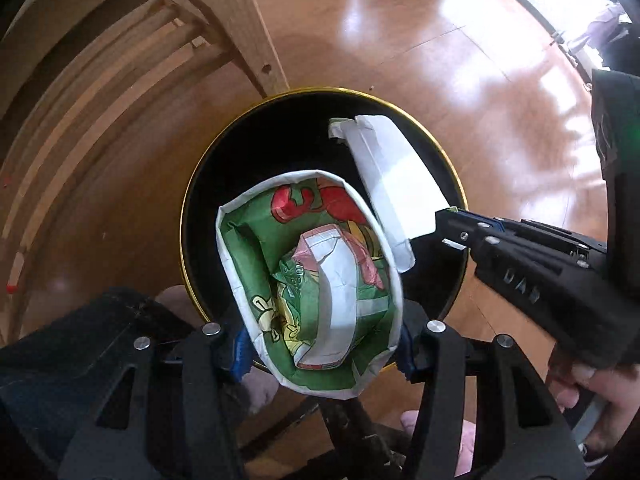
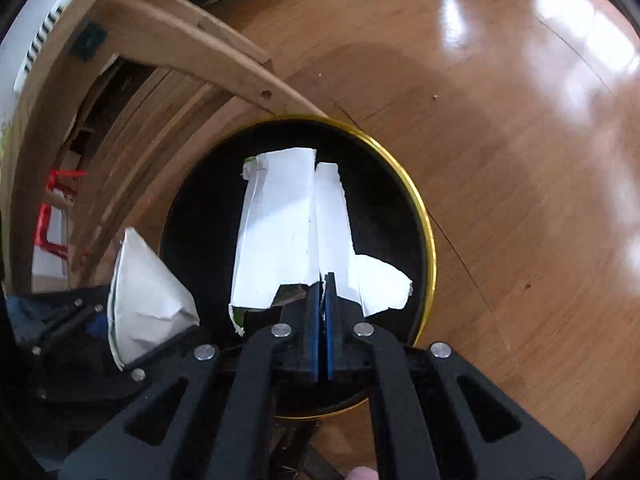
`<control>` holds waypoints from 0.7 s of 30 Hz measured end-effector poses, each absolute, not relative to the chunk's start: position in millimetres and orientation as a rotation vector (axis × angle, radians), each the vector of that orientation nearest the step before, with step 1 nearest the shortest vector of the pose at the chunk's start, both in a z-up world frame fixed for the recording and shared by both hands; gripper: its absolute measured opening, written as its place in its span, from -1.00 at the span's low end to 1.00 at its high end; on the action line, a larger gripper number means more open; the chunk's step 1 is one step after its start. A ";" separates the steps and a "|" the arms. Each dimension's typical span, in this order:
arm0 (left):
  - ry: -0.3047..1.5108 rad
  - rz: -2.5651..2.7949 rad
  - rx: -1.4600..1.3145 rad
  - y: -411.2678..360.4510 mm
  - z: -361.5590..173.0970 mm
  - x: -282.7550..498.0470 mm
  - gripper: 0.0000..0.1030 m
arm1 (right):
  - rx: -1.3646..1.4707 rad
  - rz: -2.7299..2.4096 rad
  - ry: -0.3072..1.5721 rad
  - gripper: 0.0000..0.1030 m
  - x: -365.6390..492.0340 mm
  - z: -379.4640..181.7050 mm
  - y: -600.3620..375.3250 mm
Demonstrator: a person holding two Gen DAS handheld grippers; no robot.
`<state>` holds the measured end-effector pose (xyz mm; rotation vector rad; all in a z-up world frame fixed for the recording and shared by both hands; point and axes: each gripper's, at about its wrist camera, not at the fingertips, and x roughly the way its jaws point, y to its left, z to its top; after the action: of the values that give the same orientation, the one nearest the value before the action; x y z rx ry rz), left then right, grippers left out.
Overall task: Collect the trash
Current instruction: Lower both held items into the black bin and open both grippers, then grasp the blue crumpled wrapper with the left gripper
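A black trash bin with a gold rim stands on the wood floor below both grippers. My left gripper is shut on a crumpled green printed paper bowl with paper scraps inside, held over the bin's near edge. The bowl's white underside shows in the right wrist view. My right gripper is shut on a torn white paper carton piece, held over the bin mouth. It also shows in the left wrist view, with the right gripper at its lower end.
A wooden chair frame with slats stands just behind the bin. Glossy wood floor stretches to the right. A red object lies at the left. The person's feet are below the bin.
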<state>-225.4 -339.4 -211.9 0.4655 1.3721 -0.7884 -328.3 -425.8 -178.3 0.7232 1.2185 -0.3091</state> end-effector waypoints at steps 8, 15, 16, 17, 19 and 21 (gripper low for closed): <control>1.326 -0.856 0.400 -331.9 -179.8 -237.8 0.87 | 0.699 -0.318 1.003 0.86 -353.7 -91.5 -443.5; 1.091 -0.737 0.341 -264.0 -83.2 -221.1 0.87 | 0.533 -0.345 0.846 0.87 -340.9 -22.3 -422.7; 1.065 -0.698 0.303 -246.2 -68.9 -209.5 0.87 | 0.508 -0.337 0.848 0.87 -333.0 -20.3 -418.3; 1.048 -0.656 0.264 -227.6 -57.0 -197.3 0.87 | 0.480 -0.325 0.856 0.87 -322.7 -19.1 -410.8; 1.009 -0.549 0.160 -178.1 -34.4 -168.0 0.87 | 0.431 -0.289 0.883 0.87 -297.0 -18.3 -390.0; 0.971 -0.399 0.098 -124.3 -20.4 -139.6 0.87 | 0.397 -0.250 0.897 0.87 -281.0 -14.7 -369.6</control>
<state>-139.6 -124.3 -20.4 0.0976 0.9710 -0.3994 -281.0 -369.6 -14.7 0.3972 0.8973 -0.2504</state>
